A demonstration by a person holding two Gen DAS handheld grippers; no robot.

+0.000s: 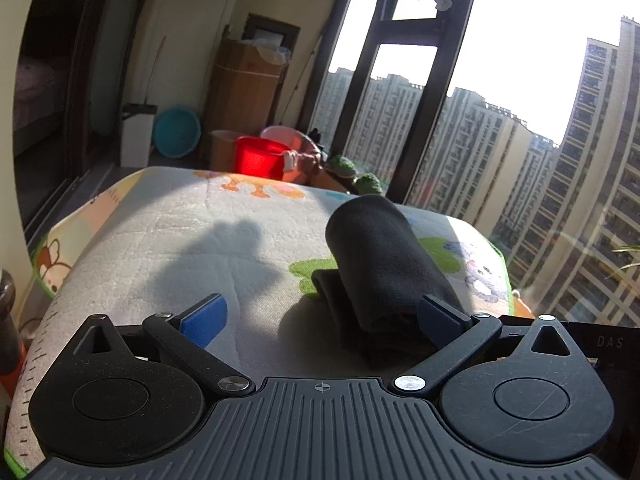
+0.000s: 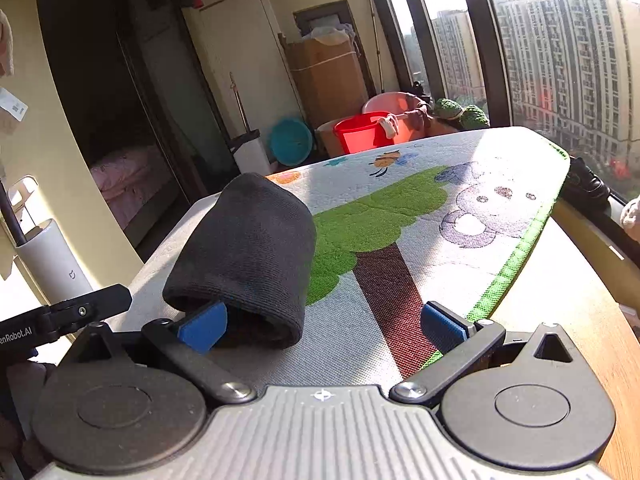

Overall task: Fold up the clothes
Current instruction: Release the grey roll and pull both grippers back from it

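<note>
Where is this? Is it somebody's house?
Probably a sunny balcony room in a high-rise flat: tall windows facing apartment towers, wash buckets in the corner, and a dark cloth on a cartoon-print mat.

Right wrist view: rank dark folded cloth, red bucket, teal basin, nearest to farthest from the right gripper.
From the right gripper:
1. Dark folded cloth, at its left finger, on the mat.
2. Red bucket, on the floor past the mat's far edge.
3. Teal basin, farther left by the wall.
</note>
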